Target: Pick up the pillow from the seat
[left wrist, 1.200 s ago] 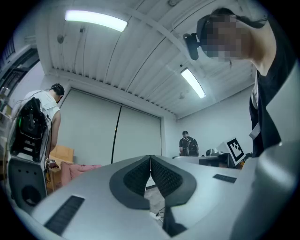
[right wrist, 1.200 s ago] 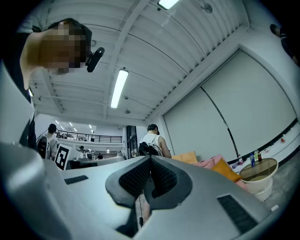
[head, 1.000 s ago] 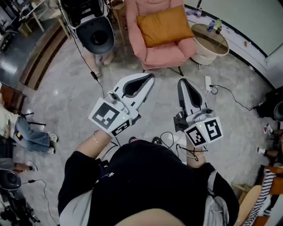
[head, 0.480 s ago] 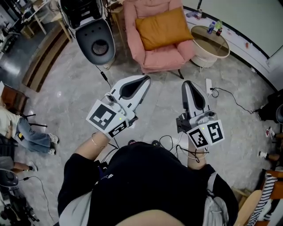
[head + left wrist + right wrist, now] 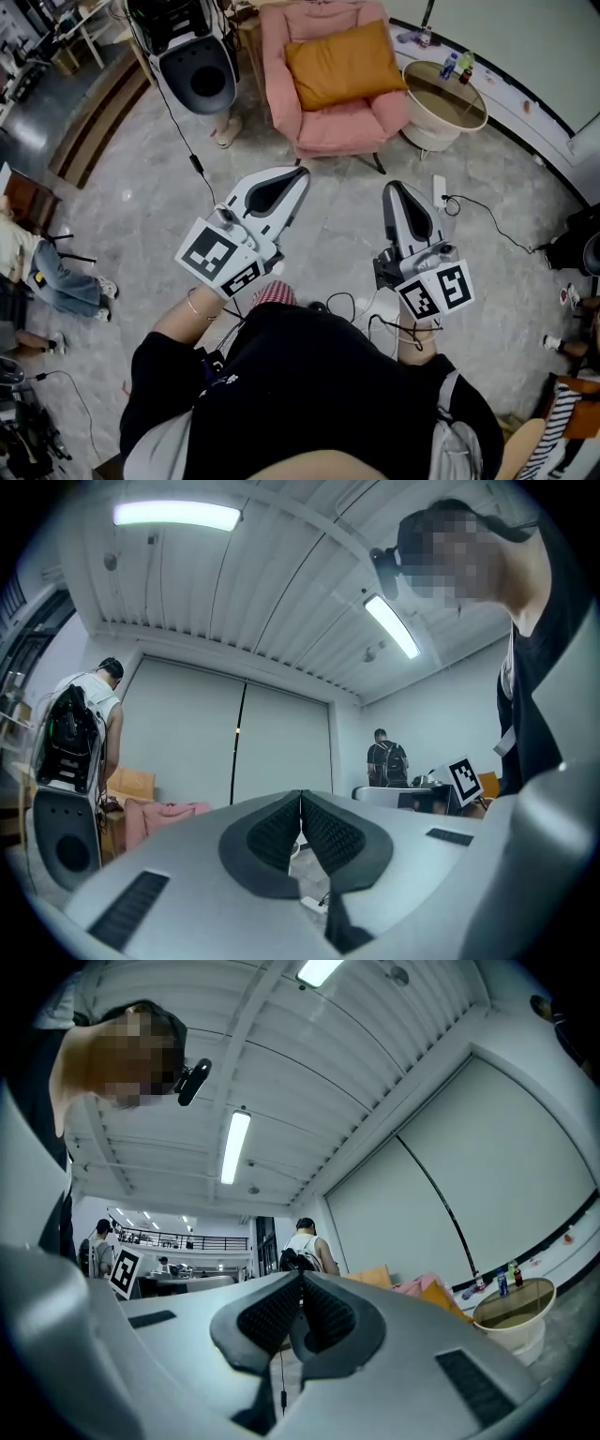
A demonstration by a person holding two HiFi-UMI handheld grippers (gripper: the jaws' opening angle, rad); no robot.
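Grey floor (image 5: 141, 197); left gripper (image 5: 301, 173) has drifted left, fingers (image 5: 284, 177) closed.

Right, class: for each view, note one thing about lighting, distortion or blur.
Head view: evenly lit, sharp on the pillow, straight lines bending toward the edges. Left gripper view: fisheye with dark corners, tube light blown out. Right gripper view: same dark corners, ceiling ribs bowed, strip light glaring.

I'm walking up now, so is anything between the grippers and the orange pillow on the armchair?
Nothing visible does. Bare floor runs from the left gripper and right gripper to the orange pillow on the pink armchair; the round table stands aside.
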